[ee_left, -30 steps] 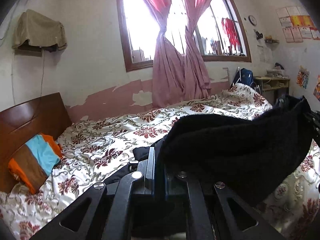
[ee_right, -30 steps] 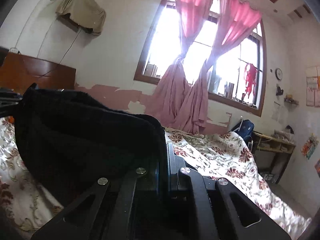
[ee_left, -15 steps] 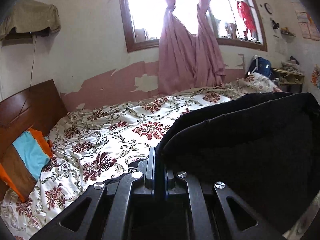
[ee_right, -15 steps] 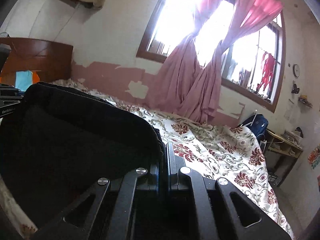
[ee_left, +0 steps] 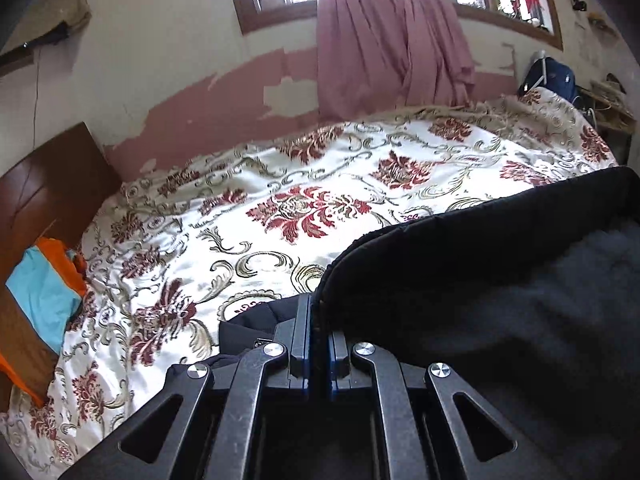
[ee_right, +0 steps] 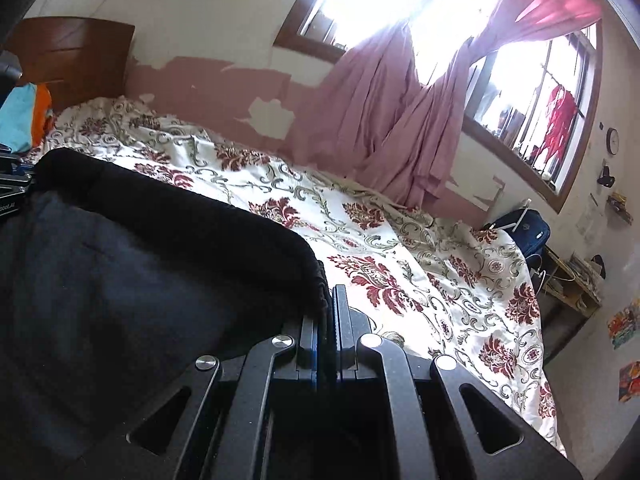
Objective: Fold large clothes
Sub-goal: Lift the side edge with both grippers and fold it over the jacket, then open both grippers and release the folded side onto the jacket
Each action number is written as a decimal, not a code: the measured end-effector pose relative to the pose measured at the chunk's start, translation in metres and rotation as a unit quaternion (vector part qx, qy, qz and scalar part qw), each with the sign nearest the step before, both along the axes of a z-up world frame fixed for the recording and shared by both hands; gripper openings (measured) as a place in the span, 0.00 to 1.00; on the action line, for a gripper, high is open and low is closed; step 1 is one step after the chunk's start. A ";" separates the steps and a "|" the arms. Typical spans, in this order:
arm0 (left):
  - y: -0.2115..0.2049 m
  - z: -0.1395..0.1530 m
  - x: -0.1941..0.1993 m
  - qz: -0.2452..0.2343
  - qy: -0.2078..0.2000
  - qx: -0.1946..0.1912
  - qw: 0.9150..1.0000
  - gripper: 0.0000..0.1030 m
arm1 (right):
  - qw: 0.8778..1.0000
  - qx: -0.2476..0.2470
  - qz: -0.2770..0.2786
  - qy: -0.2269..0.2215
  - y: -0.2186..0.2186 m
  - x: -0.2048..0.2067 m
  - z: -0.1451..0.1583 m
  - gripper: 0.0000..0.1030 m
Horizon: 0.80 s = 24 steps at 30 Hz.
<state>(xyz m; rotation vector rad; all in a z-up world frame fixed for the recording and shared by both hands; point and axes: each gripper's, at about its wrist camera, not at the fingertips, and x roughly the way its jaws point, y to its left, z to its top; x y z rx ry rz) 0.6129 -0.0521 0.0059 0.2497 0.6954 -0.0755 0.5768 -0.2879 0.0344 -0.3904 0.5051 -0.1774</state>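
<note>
A large black garment (ee_left: 500, 288) hangs stretched between my two grippers above the bed. My left gripper (ee_left: 319, 312) is shut on its left edge; the cloth runs off to the right of the left wrist view. More black cloth (ee_left: 248, 328) lies on the bed just below the left fingers. My right gripper (ee_right: 329, 304) is shut on the garment's (ee_right: 140, 280) right edge; the cloth fills the left of the right wrist view. The left gripper's body shows at that view's far left edge (ee_right: 12, 184).
The bed (ee_left: 280, 208) has a white cover with a red floral print. An orange, blue and brown pillow (ee_left: 36, 304) lies by the wooden headboard (ee_left: 48, 184). Pink curtains (ee_left: 392, 40) hang at the window beyond. A blue bag (ee_right: 524, 232) and a small shelf (ee_right: 572, 280) stand past the bed's foot.
Both cameras have tipped downward and come lower toward the bed. The garment has come down with them, still held stretched between the grippers.
</note>
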 end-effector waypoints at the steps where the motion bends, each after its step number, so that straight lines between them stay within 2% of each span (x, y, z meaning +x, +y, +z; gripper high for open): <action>1: -0.002 -0.002 0.005 0.001 0.007 0.000 1.000 0.07 | 1.000 -0.002 -0.002 0.004 0.000 0.006 -0.003 0.05; 6: -0.002 -0.008 0.021 0.010 0.033 0.006 0.999 0.09 | 1.000 0.002 -0.007 0.030 -0.002 0.025 -0.016 0.05; 9: -0.001 -0.006 0.022 0.006 0.036 0.005 0.999 0.17 | 0.999 0.016 -0.006 0.042 -0.009 0.031 -0.019 0.06; 11: 0.003 -0.003 0.021 0.006 0.029 -0.005 1.000 0.31 | 0.999 0.018 -0.005 0.050 -0.009 0.036 -0.021 0.07; 12: 0.005 0.000 0.019 0.007 0.022 -0.013 1.000 0.48 | 0.999 0.017 -0.005 0.050 -0.010 0.035 -0.022 0.07; 13: 0.007 0.005 0.016 0.007 0.012 -0.026 1.000 0.72 | 0.999 0.015 -0.005 0.051 -0.009 0.035 -0.023 0.08; 15: 0.013 0.019 0.006 0.014 -0.028 -0.054 0.998 0.88 | 0.998 0.010 -0.006 0.055 -0.007 0.035 -0.024 0.09; 17: 0.016 0.031 -0.003 0.012 -0.050 -0.069 0.996 0.90 | 0.998 0.010 -0.006 0.057 -0.007 0.034 -0.024 0.11; 18: 0.015 0.034 -0.006 0.009 -0.050 -0.069 0.996 0.90 | 0.998 0.012 -0.007 0.057 -0.008 0.032 -0.022 0.16; 20: 0.013 0.038 -0.014 0.001 -0.052 -0.066 0.996 0.91 | 0.999 0.016 -0.007 0.045 -0.010 0.027 -0.015 0.34; 21: 0.012 0.039 -0.017 -0.004 -0.053 -0.066 0.996 0.91 | 0.999 0.023 -0.002 0.038 -0.011 0.022 -0.010 0.56; 22: 0.011 0.040 -0.025 -0.016 -0.054 -0.069 0.996 0.91 | 0.999 0.032 0.007 0.026 -0.011 0.014 -0.003 0.73; 24: 0.010 0.039 -0.037 -0.028 -0.053 -0.076 0.995 0.92 | 0.999 0.043 0.024 0.006 -0.013 -0.003 0.007 0.75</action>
